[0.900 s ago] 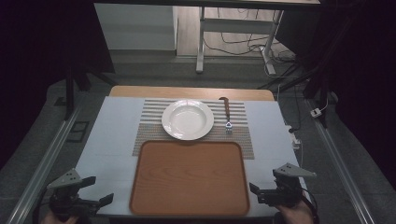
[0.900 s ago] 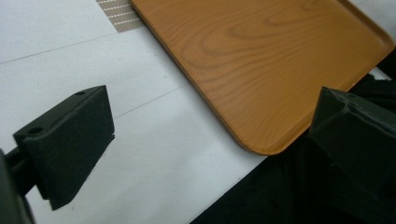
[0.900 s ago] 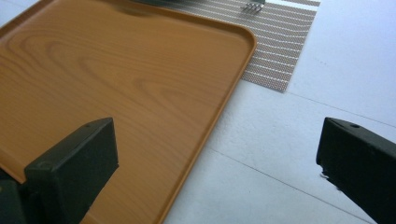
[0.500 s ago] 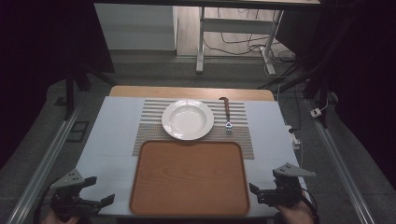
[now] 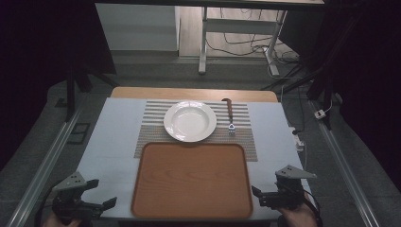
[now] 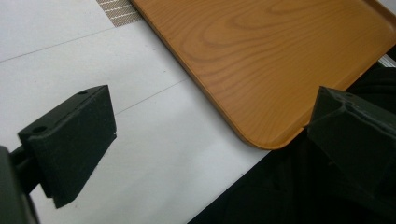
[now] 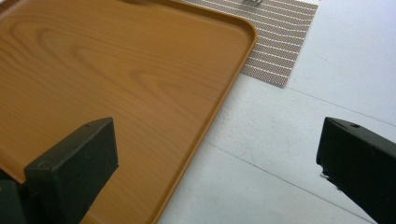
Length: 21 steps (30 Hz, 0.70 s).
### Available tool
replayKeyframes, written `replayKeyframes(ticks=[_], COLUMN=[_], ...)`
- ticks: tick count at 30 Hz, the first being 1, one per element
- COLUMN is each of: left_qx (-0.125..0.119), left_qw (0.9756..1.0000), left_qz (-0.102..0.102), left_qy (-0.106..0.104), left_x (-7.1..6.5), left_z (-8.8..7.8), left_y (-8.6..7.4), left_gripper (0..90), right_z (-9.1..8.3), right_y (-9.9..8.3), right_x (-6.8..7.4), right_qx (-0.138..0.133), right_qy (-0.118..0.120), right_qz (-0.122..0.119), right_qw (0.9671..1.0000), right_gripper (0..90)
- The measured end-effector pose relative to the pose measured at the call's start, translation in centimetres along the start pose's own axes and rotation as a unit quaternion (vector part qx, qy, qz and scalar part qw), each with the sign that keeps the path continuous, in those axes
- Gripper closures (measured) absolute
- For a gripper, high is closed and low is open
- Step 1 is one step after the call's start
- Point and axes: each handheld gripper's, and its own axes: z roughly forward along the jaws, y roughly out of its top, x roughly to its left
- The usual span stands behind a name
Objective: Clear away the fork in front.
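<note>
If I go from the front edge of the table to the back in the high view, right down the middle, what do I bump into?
Wooden tray → striped mat → white plate → bare wooden strip at the table's far edge.

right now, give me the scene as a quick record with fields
tray: wooden tray at the near edge of the table, nothing on it
plate: white plate on the striped placemat, beyond the tray
fork: fork right of the plate, on the placemat
left gripper: left gripper open, beside the tray's near left corner
right gripper: right gripper open, beside the tray's near right corner
</note>
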Motion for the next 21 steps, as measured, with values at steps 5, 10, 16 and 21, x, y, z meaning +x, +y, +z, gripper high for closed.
replayKeyframes(ticks=[5, 10, 16, 21], left_qx=[0.002, 0.001, -0.002, -0.003], left_qw=[1.0, 1.0, 0.9999, 0.9999], left_qz=[-0.001, -0.005, -0.009, -0.01], left_qy=[-0.002, -0.003, -0.005, -0.003], left_x=[0.04, 0.12, 0.21, 0.2], left_z=[0.08, 0.05, -0.03, -0.04], left_y=[0.07, 0.05, 0.01, 0.0], left_gripper=[1.2, 1.3, 1.2, 1.1], right_z=[0.07, 0.2, 0.52, 0.81], right_y=[0.08, 0.29, 0.52, 0.63], right_x=[0.05, 0.13, 0.38, 0.45], right_qx=[0.002, 0.0, 0.003, 0.001], right_qy=[0.004, 0.011, 0.015, 0.02], right_qz=[-0.001, -0.004, -0.011, -0.014], right_qw=[1.0, 0.9999, 0.9998, 0.9997], right_gripper=[0.0, 0.0, 0.0, 0.0])
